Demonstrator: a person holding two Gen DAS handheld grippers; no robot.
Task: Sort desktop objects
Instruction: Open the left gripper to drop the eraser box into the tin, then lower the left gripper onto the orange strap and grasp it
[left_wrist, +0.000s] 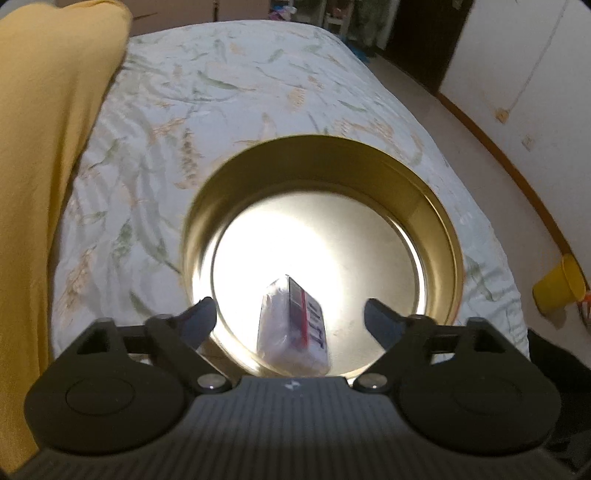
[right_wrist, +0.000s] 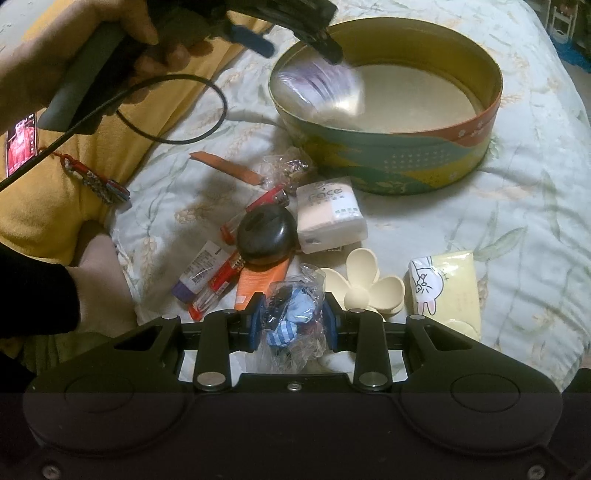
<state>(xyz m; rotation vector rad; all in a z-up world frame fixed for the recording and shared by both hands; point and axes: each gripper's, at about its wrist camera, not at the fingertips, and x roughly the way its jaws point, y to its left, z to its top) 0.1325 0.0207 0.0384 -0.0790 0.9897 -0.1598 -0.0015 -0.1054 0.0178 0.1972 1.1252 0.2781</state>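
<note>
Dropping the tissue pack into the round tin on the bed, left jaws wide, nothing held. Right jaws are clamped on a crinkly bag of hair ties; thin plastic could slip or snag the flower hair claw beside it.

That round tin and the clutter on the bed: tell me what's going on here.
A person is sorting small items into the round tin. The left hand-held gripper is open over the tin, with a wrapped tissue pack inside it. The right hand-held gripper is shut on a clear bag of small items from the pile.
</note>
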